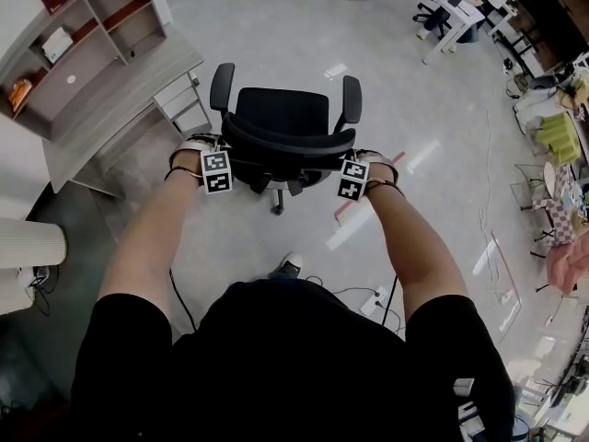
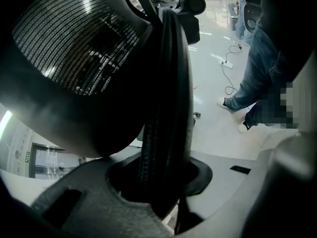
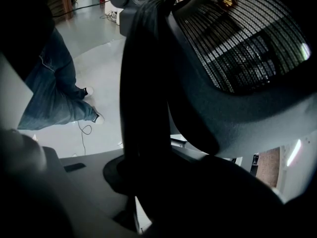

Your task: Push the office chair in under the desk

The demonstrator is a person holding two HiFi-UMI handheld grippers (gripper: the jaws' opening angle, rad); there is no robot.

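Left gripper (image 1: 221, 166), right gripper (image 1: 352, 175) clamped on office chair (image 1: 281, 115) backrest, desk (image 1: 129, 83) beyond

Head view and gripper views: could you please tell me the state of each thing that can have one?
office chair: upright on open floor, not yet under the desk.
desk: stands apart from the chair.
left gripper: shut on the office chair's backrest edge.
right gripper: shut on the office chair's backrest edge.

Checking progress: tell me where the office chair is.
Head view, centre: the office chair stands on the floor, right of the desk, not yet under it.
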